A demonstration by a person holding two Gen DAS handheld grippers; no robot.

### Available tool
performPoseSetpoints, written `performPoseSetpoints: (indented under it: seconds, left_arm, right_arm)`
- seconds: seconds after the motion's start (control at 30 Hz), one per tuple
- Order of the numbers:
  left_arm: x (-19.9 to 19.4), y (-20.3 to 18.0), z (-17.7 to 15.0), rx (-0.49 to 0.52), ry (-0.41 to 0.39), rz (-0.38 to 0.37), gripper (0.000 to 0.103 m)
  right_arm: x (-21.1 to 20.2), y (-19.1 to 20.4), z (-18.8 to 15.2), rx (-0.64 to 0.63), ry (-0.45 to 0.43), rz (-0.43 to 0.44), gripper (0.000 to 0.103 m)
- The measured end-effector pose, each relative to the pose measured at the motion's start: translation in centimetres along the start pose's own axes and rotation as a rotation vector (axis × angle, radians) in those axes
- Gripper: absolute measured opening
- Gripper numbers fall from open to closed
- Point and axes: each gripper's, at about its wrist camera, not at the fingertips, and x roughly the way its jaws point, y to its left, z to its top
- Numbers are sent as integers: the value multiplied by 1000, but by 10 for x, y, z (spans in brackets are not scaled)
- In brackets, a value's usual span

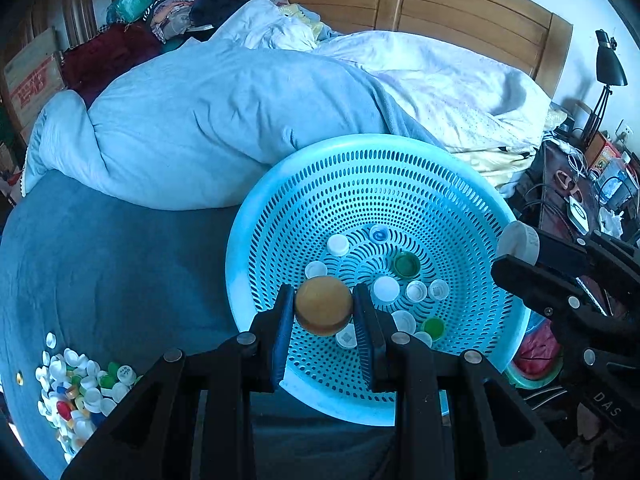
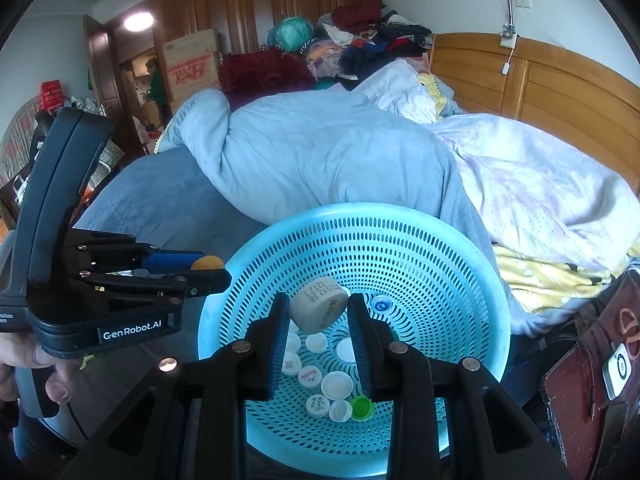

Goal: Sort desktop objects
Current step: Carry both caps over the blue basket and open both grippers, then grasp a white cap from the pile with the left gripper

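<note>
A light blue perforated basket (image 1: 516,344) (image 2: 492,304) sits on the bed with several white, green and blue bottle caps in its bottom. My left gripper (image 1: 323,308) is shut on an orange cap (image 1: 323,310) and hangs over the basket's near side. In the right wrist view that gripper (image 2: 210,270) comes in from the left with the orange cap (image 2: 206,263) showing at its tip. My right gripper (image 2: 319,309) is shut on a white printed cap (image 2: 318,307) above the basket. That white cap (image 1: 518,240) also shows at the basket's right rim, in the right gripper (image 1: 520,254).
A pile of mixed caps (image 1: 78,388) lies on the blue sheet (image 1: 112,272) at the lower left. A bunched light blue duvet (image 1: 224,120) lies behind the basket. A cluttered bedside table (image 1: 576,200) and black lamp (image 1: 608,64) stand to the right. A hand (image 2: 36,364) grips the left tool.
</note>
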Motion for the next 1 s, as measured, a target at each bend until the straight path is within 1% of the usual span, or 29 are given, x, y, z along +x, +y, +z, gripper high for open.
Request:
performPoseSetpoints:
  seconds: [0.07, 0.1, 0.13, 0.17, 0.2, 0.37, 0.43, 0.5, 0.53, 0.57, 0.6, 0.63, 0.67, 0.73, 0.77, 0.8, 0.83, 0.9, 1.0]
  left_arm:
    - [0, -1, 0, 5, -11, 15, 25]
    - [-2, -2, 0, 7, -22, 29, 29]
    - [-2, -1, 0, 7, -24, 34, 35]
    - [-4, 0, -1, 5, -35, 41, 44]
    - [-6, 1, -2, 3, -46, 43, 46]
    - [-19, 23, -16, -41, -86, 27, 46]
    - [-25, 38, -29, -63, -91, 44, 46]
    - [-36, 58, -51, -60, -121, 62, 46]
    - [-41, 70, -65, -64, -129, 84, 46]
    - [-47, 87, -82, -78, -136, 105, 46]
    - [-52, 110, -103, -113, -139, 121, 46]
    - [-57, 128, -119, -143, -141, 131, 46]
    - [-63, 148, -141, -175, -152, 149, 46]
    - [-76, 194, -199, -257, -163, 186, 46]
    - [-79, 206, -217, -287, -164, 185, 46]
    - [-83, 232, -252, -358, -160, 191, 46]
    - [-84, 242, -269, -390, -154, 208, 46]
    - [-81, 279, -317, -515, -113, 260, 45]
    - [-69, 315, -361, -669, -90, 293, 44]
  right_arm:
    - [-2, -1, 0, -3, -14, -23, 33]
    - [-4, -1, 0, -2, -24, -37, 47]
    - [-6, -1, 0, 1, -40, -47, 73]
    - [-10, -1, 1, 3, -61, -56, 83]
    - [-14, 0, 1, 1, -81, -59, 89]
    - [-27, 19, -1, -18, -142, -14, 89]
    - [-31, 29, -4, -21, -166, 11, 89]
    - [-34, 41, -9, -21, -187, 59, 89]
    - [-34, 49, -14, -28, -193, 78, 89]
    - [-33, 56, -19, -36, -193, 96, 89]
    - [-29, 66, -27, -53, -183, 130, 89]
    - [-25, 73, -32, -65, -172, 145, 89]
    - [-20, 82, -39, -79, -154, 161, 89]
    - [-3, 99, -54, -95, -97, 211, 89]
    - [5, 106, -61, -99, -68, 231, 89]
    - [13, 114, -66, -105, -44, 247, 89]
    - [21, 123, -72, -112, -18, 265, 89]
    - [33, 140, -80, -128, 19, 295, 89]
    - [46, 160, -85, -166, 58, 320, 89]
